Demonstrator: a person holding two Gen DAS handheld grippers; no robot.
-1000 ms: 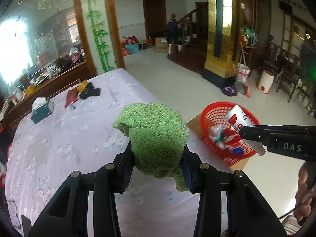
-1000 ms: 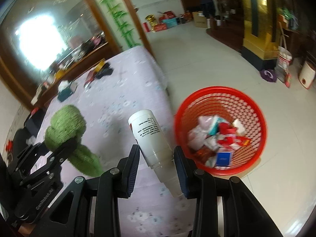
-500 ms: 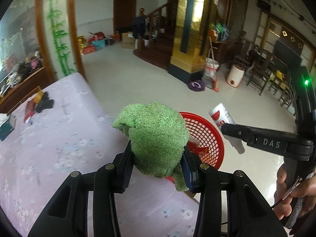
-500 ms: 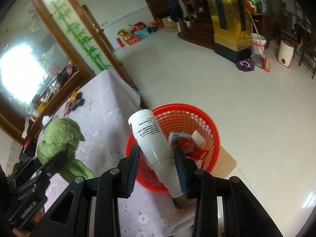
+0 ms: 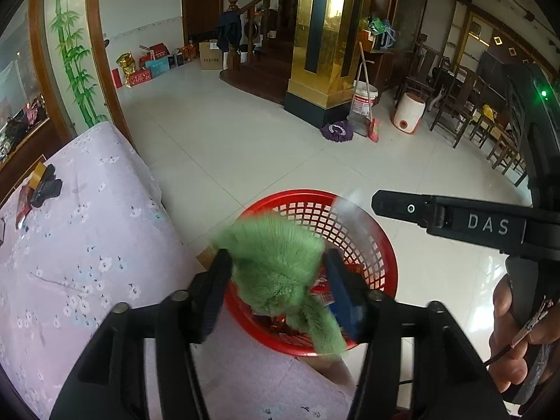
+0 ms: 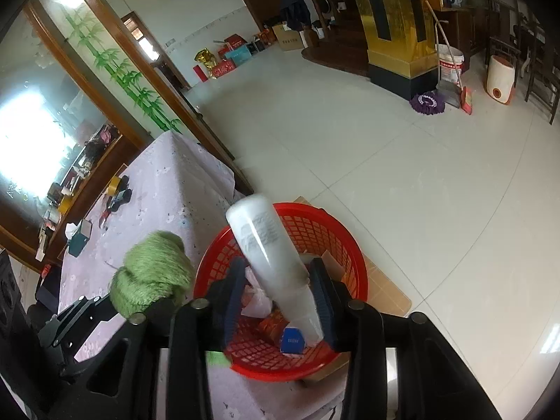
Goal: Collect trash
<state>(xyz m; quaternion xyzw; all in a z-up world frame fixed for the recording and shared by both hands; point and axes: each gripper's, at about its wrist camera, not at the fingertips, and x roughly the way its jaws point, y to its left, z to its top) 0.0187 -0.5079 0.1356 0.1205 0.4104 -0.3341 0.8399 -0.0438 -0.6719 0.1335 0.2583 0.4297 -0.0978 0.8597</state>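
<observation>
My left gripper (image 5: 276,273) has its jaws spread wider than the fuzzy green cloth (image 5: 276,266), which is blurred between them above the red basket (image 5: 381,245). The cloth also shows in the right wrist view (image 6: 150,273) beside the basket (image 6: 350,245). My right gripper (image 6: 276,287) has its jaws apart, with the white bottle (image 6: 269,255) blurred and loose between them, over the basket holding several scraps. The right gripper's body (image 5: 455,220) crosses the left wrist view.
The table with a pale floral cloth (image 5: 70,245) is at the left, bearing a black item, tape (image 5: 38,175) and a teal tissue box (image 6: 78,241). The basket sits on cardboard (image 6: 385,290) on the tiled floor. A gold pillar, mop and bucket (image 5: 364,101) stand far off.
Both grippers moved over the basket and opened. The green cloth and the white bottle are now loose and blurred between the jaws.
</observation>
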